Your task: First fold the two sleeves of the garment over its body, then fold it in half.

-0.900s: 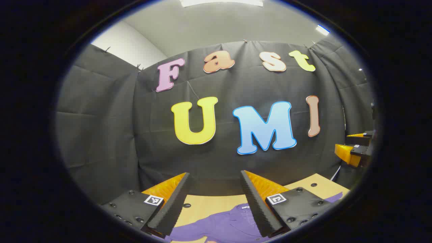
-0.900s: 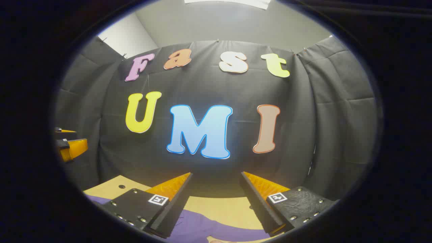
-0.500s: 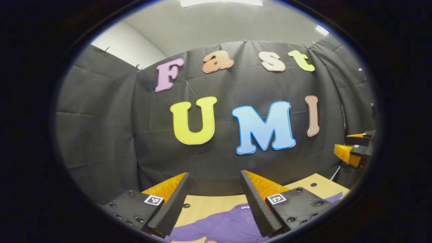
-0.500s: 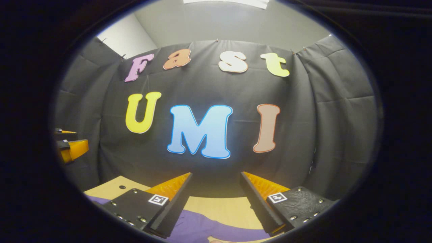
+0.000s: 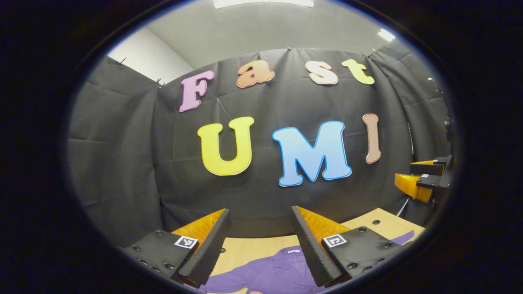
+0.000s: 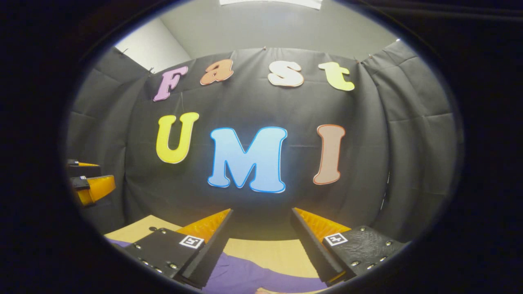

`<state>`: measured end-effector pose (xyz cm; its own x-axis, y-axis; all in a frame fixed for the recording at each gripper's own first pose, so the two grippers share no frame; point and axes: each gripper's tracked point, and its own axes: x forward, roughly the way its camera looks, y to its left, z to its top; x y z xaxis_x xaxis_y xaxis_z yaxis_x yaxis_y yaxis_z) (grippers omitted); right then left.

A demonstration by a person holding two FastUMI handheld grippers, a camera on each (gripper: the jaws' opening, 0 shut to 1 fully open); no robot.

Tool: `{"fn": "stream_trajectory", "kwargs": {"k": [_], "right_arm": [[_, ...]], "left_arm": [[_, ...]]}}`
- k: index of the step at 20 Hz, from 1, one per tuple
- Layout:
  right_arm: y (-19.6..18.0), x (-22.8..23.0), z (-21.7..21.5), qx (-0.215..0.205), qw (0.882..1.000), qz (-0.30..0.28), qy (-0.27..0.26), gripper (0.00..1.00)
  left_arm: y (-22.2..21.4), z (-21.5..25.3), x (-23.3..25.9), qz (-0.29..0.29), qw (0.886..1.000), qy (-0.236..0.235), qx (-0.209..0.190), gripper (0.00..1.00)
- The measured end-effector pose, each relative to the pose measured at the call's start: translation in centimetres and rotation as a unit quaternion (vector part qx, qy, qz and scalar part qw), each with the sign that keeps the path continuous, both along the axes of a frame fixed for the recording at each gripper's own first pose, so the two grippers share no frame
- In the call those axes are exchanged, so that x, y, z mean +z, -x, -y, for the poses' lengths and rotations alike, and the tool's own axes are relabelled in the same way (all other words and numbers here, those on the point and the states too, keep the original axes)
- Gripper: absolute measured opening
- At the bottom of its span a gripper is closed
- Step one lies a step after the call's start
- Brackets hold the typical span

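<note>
We see little of the purple garment [image 5: 269, 273]: it lies flat on the wooden table [image 5: 249, 249], cut off at the bottom edge in both views; a sleeve [image 6: 245, 275] shows in the right gripper view. Left gripper [image 5: 260, 234] is held above it, jaws spread wide, gripping nothing. Right gripper [image 6: 261, 237] likewise gapes wide, bare, clear of the cloth.
</note>
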<state>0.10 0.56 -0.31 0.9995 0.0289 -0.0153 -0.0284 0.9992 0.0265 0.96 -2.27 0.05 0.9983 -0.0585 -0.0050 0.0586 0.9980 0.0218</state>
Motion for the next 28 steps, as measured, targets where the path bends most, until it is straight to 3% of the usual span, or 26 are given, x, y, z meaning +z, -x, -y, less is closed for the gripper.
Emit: {"fn": "stream_trajectory", "kwargs": {"k": [5,17,18,20,21,24,28], "right_arm": [[-0.5,-1.1,0.4,-0.016,1.0,-0.019,-0.004,0.92],[-1.9,-10.6,10.2,-0.113,0.989,-0.095,0.011,0.92],[-2.0,-11.5,11.1,-0.121,0.987,-0.102,0.012,0.88],[-2.3,-13.5,12.8,-0.141,0.983,-0.12,0.012,0.92],[-2.3,-14.6,13.8,-0.15,0.98,-0.13,0.008,0.88],[-2.2,-18.1,16.2,-0.174,0.971,-0.164,-0.003,0.88],[-0.7,-22.8,19.2,-0.202,0.957,-0.207,-0.013,0.92]], "left_arm": [[-0.2,0.4,0.1,0.001,1.0,-0.007,-0.005,0.95],[-0.9,2.3,0.1,-0.005,1.0,-0.017,-0.02,0.97],[-1.0,2.5,-0.1,-0.007,1.0,-0.017,-0.021,0.97],[-1.2,2.6,-0.3,-0.01,1.0,-0.018,-0.021,0.97],[-1.3,2.7,-0.3,-0.01,1.0,-0.019,-0.021,0.93],[-1.6,3.1,-0.5,-0.013,0.999,-0.021,-0.022,0.97],[-1.8,3.5,-0.6,-0.016,0.999,-0.026,-0.024,0.95]]}}
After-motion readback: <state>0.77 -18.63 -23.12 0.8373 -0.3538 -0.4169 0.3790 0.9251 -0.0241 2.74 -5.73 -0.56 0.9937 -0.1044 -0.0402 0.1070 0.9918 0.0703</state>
